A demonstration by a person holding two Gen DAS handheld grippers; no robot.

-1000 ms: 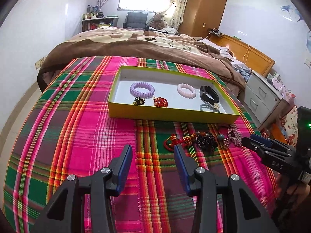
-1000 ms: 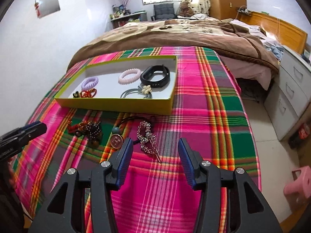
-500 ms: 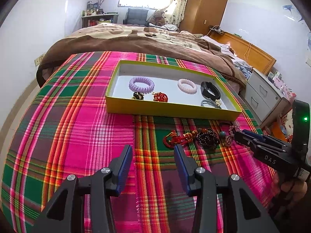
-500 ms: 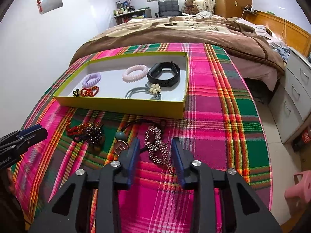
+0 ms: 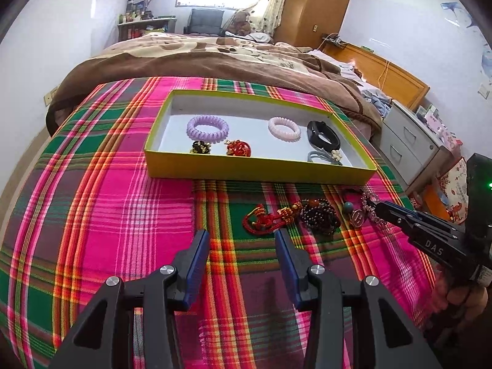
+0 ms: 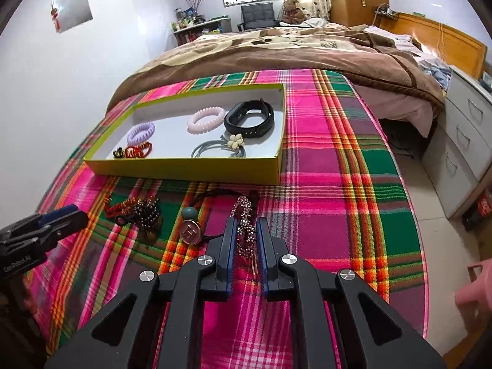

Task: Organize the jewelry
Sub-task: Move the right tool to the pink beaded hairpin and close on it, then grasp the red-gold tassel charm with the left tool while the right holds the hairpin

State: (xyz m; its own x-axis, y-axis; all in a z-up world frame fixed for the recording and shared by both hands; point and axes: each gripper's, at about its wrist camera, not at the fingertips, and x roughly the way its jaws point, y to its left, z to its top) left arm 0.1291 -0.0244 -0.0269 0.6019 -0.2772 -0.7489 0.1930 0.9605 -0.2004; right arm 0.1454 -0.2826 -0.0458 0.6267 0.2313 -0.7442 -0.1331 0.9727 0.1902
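Right tool (image 6: 243,235) is clenched around the rhinestone hair clip (image 6: 244,226), left tool (image 5: 242,246) released; a shallow pinch risks slippage, or snagging the adjacent pendant cord (image 6: 215,195).

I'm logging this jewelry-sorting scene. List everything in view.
Box: 1, yellow-green, on the cloth.
Coil ties: 2, lilac and pink, in box.
Band: 1, black, in box.
Flower tie: 1, grey, in box.
Charms: 2, gold-black and red, in box.
Knot: 1, red, on cloth.
Beads: 1, dark, beside knot.
Pendant: 1, round, on cloth.
Clip: 1, rhinestone, between right tool's fingers.
Cloth: 1, pink-green plaid.
Left tool: open, empty.
Right tool: closing around clip.
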